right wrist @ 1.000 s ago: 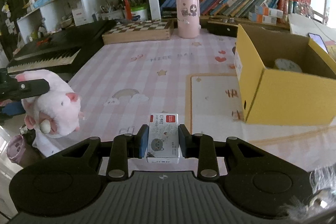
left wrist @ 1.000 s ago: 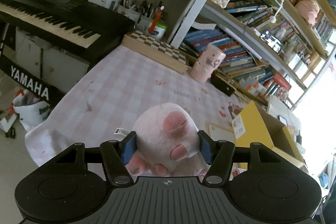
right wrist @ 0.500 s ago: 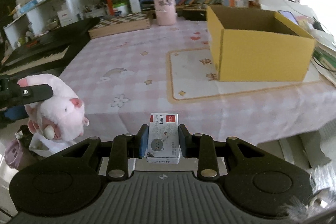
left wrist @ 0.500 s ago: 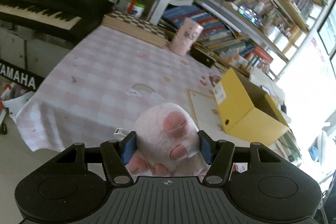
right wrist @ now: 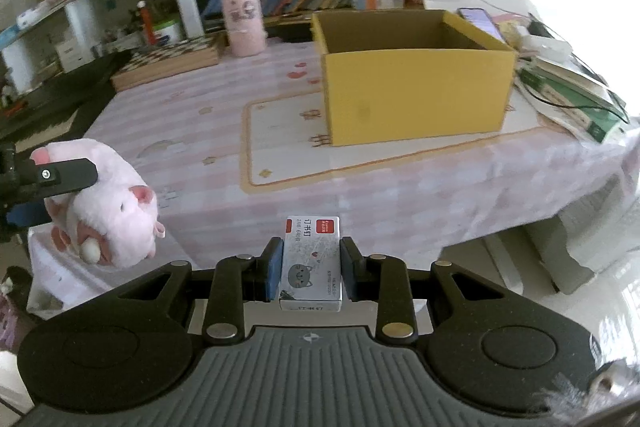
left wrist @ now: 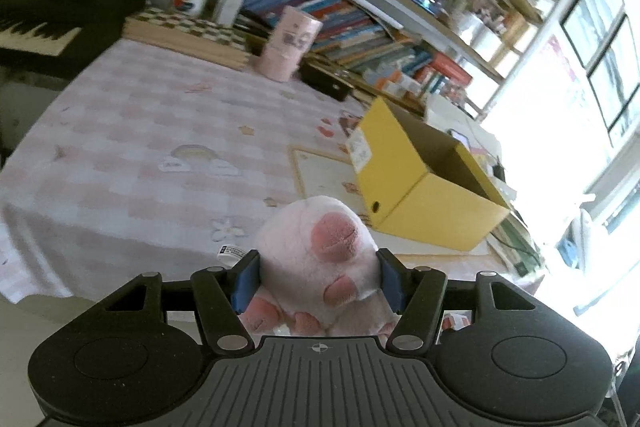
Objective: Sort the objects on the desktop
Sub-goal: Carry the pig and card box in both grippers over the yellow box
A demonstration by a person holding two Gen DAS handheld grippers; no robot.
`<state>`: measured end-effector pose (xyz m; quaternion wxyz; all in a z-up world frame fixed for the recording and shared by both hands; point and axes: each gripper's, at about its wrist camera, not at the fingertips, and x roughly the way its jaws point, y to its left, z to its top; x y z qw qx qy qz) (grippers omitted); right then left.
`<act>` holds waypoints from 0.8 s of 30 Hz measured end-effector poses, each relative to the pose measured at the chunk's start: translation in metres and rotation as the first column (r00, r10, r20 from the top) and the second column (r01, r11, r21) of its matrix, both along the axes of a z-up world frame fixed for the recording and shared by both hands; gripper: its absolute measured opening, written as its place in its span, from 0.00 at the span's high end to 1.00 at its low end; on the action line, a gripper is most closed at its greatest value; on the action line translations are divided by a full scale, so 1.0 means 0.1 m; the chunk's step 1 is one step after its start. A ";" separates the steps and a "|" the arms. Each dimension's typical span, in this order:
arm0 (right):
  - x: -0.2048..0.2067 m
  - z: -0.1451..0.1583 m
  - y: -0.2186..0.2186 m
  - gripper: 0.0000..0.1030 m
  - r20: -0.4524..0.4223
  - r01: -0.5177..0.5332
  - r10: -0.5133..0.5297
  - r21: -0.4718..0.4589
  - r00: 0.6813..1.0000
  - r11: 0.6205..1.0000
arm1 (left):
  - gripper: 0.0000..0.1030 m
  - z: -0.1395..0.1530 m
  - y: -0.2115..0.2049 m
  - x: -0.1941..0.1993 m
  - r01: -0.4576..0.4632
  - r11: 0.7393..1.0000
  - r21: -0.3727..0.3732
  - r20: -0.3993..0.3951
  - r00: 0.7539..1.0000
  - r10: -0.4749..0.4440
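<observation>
Left claw (left wrist: 318,281) clamped on pink plush pig (left wrist: 320,259), lower body hidden behind the claw housing, white tag unreadable. Right claw (right wrist: 311,269) clamped on small staples box (right wrist: 311,263), red logo and Chinese print, digits too small to trust. Beyond both, yellow cardboard box (right wrist: 416,103) open on the table (right wrist: 192,115), contents hidden.

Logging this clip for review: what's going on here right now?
A person is sorting desk items with hand-held tongs. The left tongs grip a pink plush toy; the right tongs are shut on a small staple box. Both are held in front of the table, short of the open yellow box standing on it.
</observation>
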<state>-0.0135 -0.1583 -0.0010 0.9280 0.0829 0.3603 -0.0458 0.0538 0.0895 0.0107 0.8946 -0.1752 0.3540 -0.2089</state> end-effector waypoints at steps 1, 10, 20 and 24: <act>-0.01 -0.01 -0.03 0.73 -0.001 0.008 -0.008 0.002 1.000 1.000 | 0.41 0.00 -0.04 0.01 0.010 1.000 0.002 0.002 1.000 -0.010; 0.03 -0.02 -0.37 0.73 -0.012 0.038 -0.038 0.011 0.999 0.999 | 0.41 0.02 -0.45 0.11 0.057 0.998 0.020 0.001 0.998 -0.057; 0.23 0.00 -0.78 0.73 -0.021 0.015 -0.015 0.012 1.000 1.000 | 0.41 0.07 -0.89 0.26 0.058 0.998 0.033 0.015 0.998 -0.059; 0.34 0.01 -0.97 0.73 -0.021 0.009 -0.009 0.015 1.000 1.000 | 0.41 0.10 -1.10 0.35 0.070 0.997 0.043 0.021 0.997 -0.071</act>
